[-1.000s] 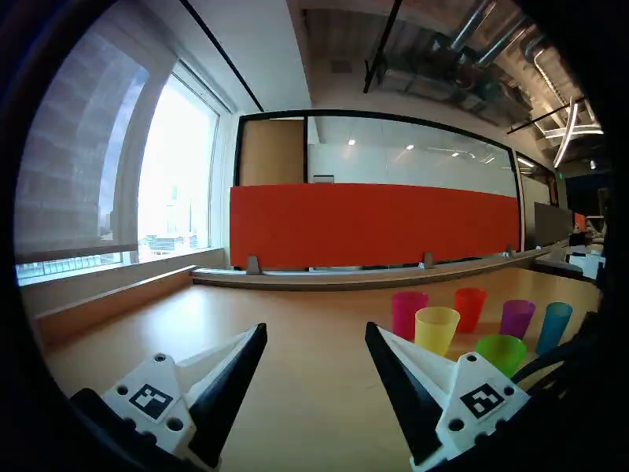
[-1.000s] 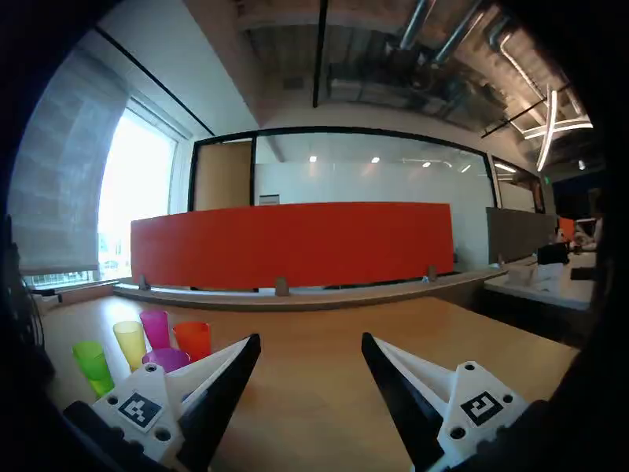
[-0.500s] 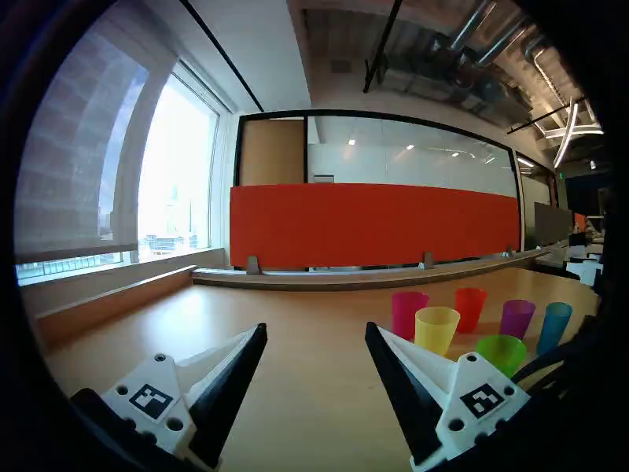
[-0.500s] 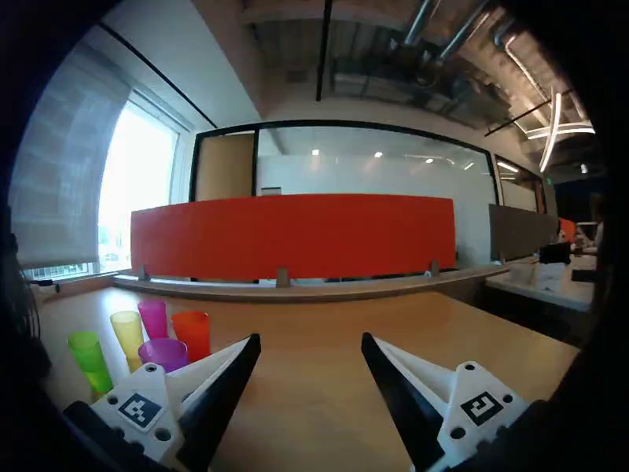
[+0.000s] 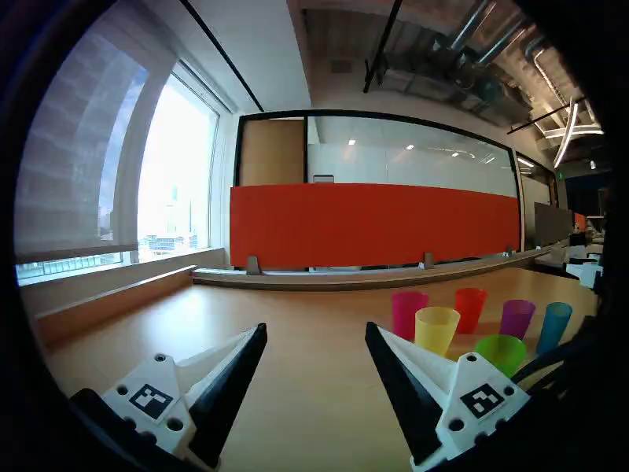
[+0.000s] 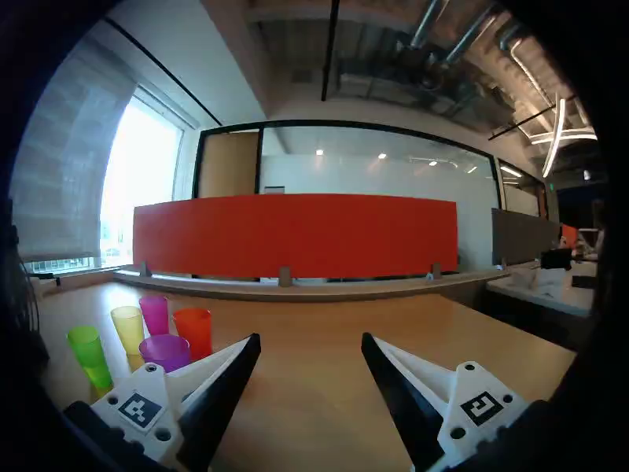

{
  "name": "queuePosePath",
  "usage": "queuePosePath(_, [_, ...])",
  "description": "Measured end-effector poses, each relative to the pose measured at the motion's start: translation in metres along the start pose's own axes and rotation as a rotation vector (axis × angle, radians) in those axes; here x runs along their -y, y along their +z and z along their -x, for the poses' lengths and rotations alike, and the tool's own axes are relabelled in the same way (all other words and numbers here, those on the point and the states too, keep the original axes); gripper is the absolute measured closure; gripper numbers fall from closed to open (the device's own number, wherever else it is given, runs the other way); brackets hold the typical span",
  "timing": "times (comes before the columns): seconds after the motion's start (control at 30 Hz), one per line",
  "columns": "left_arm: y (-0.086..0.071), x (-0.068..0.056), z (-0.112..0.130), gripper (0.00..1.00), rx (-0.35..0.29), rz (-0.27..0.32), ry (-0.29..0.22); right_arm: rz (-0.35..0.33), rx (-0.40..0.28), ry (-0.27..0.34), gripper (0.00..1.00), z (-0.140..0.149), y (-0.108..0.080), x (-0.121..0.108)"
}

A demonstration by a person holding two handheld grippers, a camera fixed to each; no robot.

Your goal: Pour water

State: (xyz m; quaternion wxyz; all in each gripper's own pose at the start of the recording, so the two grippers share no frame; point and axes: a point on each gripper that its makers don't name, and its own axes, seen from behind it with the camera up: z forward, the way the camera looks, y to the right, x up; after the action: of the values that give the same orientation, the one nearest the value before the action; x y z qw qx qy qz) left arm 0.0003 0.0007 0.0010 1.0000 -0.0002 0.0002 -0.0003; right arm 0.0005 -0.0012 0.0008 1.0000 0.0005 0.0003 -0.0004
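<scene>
on the desk, cups stand beside both grippers' wide-open, empty fingers.

In the left gripper view the wooden table lies bare straight ahead and to the left, as far as the orange partition at its far edge. A tight cluster of coloured cups blocks the near right. In the right gripper view the same cluster crowds the near left, with bare tabletop ahead and right.
</scene>
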Motion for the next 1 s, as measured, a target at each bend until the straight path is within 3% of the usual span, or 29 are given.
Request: queuePosePath(1.0, [-0.0005,0.0001,0.0000,0.07,0.000,0.000,0.000,-0.003,0.001,0.001,0.01,0.0000,-0.0014,-0.0007])
